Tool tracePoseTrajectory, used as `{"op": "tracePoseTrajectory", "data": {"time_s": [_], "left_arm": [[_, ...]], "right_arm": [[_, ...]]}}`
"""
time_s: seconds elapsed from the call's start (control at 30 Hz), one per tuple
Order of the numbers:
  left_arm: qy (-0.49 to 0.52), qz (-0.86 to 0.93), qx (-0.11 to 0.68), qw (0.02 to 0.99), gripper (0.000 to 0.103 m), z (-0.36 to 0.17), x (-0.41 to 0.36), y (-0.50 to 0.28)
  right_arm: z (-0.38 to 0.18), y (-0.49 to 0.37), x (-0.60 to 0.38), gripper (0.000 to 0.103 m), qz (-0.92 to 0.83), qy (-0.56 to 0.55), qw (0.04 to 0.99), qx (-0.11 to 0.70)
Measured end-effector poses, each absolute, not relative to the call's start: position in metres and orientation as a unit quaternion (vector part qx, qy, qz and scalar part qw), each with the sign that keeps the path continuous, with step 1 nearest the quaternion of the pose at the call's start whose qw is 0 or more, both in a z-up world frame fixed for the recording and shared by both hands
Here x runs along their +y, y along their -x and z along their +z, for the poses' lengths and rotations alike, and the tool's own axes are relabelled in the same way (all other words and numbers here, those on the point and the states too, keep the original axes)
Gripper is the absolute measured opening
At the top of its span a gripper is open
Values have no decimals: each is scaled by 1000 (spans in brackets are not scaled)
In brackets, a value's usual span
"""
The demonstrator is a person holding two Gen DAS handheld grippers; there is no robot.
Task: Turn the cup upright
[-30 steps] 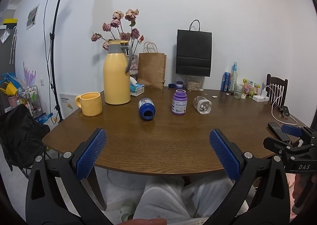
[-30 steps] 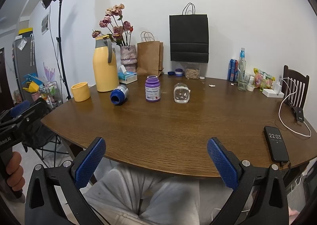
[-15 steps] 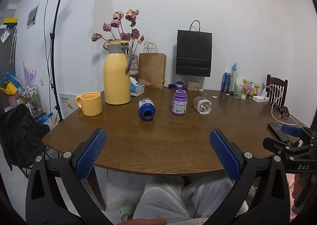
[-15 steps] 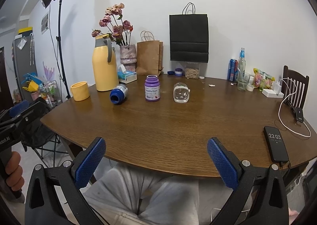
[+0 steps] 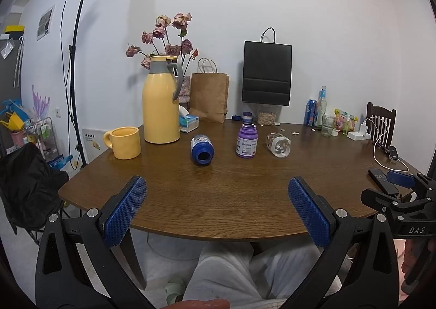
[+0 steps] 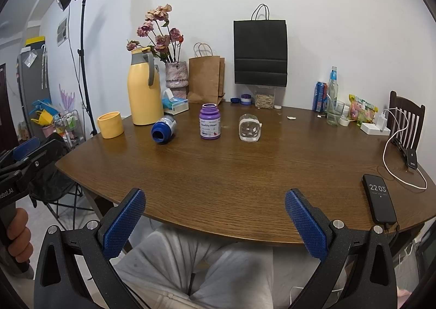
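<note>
A clear glass cup [image 5: 278, 143] [image 6: 248, 128] lies on its side on the brown table [image 5: 218, 194], right of an upright purple bottle [image 5: 247, 140]. To the left of that bottle a blue container [image 5: 202, 150] [image 6: 163, 129] also lies on its side, its mouth facing me. A yellow mug [image 5: 125, 143] stands upright at the far left. My left gripper [image 5: 216, 183] hangs open at the table's near edge, well short of these things, with nothing between its pads. Level with it on the right, my right gripper [image 6: 215, 194] is likewise open and holds nothing.
A tall yellow thermos [image 5: 161, 102], a flower vase [image 6: 176, 75], paper bags [image 5: 209, 96] and bottles [image 6: 333, 91] stand along the back. A phone [image 6: 378, 198] on a cable lies at the right edge. A wooden chair [image 6: 407, 124] stands at the right. The person's legs are under the table.
</note>
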State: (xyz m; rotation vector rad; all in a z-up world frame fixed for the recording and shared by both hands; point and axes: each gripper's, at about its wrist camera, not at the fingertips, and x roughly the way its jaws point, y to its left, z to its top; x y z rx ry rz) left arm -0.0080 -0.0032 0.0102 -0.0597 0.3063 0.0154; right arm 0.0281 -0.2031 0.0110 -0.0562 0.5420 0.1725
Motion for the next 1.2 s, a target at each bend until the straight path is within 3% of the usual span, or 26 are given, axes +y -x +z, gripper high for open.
{"op": "tracePoseTrajectory", "data": {"time_s": [0.87,1.2], "left_arm": [[33,11,159,987,103,9,4,1],[45,11,166,985,103,6,26,-53]], "right_arm": [[11,-31,-195,103,86,38,961,262],[15,-84,-200,103,100,24,960,260]]}}
